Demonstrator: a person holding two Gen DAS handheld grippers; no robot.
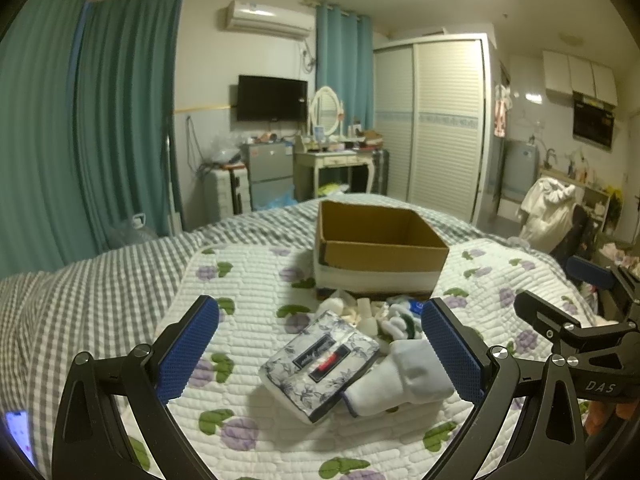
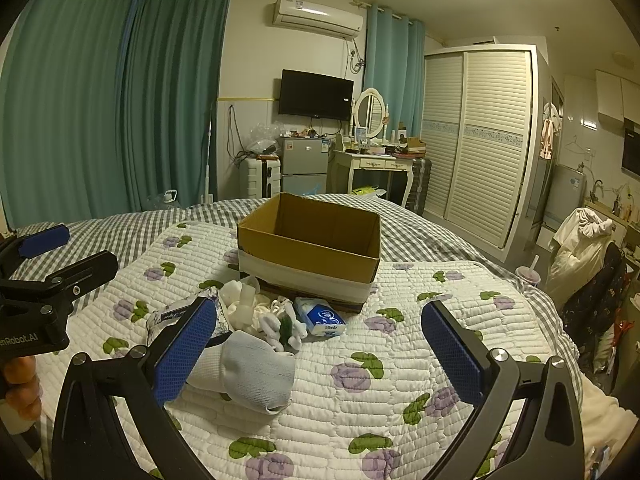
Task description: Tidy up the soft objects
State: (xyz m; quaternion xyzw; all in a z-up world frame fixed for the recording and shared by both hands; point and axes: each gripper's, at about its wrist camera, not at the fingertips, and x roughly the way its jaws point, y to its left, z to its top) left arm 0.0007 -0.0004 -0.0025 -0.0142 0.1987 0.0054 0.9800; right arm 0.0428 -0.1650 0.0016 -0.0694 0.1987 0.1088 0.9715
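Hovering over a floral quilt (image 1: 248,276) on a gingham-covered bed (image 1: 100,280), the left gripper (image 1: 320,354) holds its blue-padded fingers (image 1: 188,350) wide apart with nothing between the pads. Framed between them in the left wrist view lies a floral tissue pack (image 1: 320,364), tilted on the quilt, and touching its right side a white sock (image 1: 400,380) that rests against the inner face of the right-hand finger. Just beyond these sits a heap of small soft items (image 1: 384,316), pale socks and bits of white cloth, pressed up against the near wall of an open cardboard box (image 1: 380,252). The box stands upright on the quilt, its inside bare as far as can be seen.

The right gripper (image 2: 320,354), to the right of the left one, also has its fingers (image 2: 452,354) spread wide and holds nothing. In its view the sock (image 2: 248,372) lies just beside its left finger, the heap (image 2: 276,316) sits behind, and a blue Vinda tissue pack (image 2: 320,316) lies at the heap's right edge, near the front of the box (image 2: 312,252). The stretch of quilt (image 2: 400,320) under the right finger carries only its printed flowers.
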